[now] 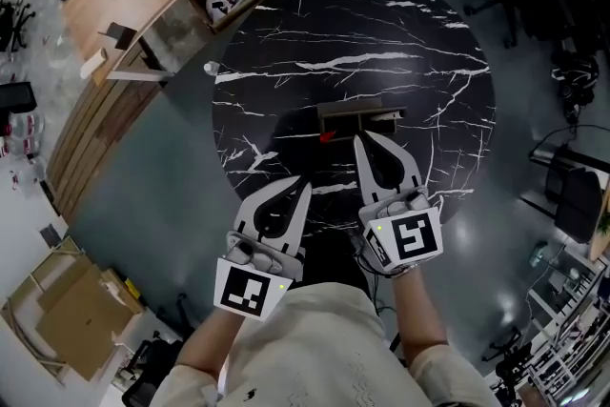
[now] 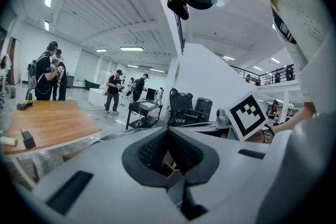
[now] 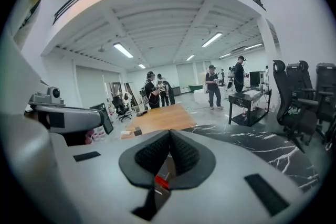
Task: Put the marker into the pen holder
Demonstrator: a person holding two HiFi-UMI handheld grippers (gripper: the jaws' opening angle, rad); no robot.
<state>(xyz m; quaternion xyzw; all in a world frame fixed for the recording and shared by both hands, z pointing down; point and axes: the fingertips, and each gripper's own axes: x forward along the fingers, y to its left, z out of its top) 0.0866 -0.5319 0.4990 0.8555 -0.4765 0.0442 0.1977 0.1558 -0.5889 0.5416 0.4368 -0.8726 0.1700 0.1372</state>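
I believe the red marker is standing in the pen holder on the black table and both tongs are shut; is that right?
Not quite. The head view shows the red marker lying on the black table just in front of the pen holder, not in it. The rest holds: left tongs and right tongs are both shut.

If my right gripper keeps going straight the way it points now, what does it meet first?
Probably the brown pen holder, directly ahead of the right gripper, which is shut. The red marker lies just left of that line. Height is unclear.
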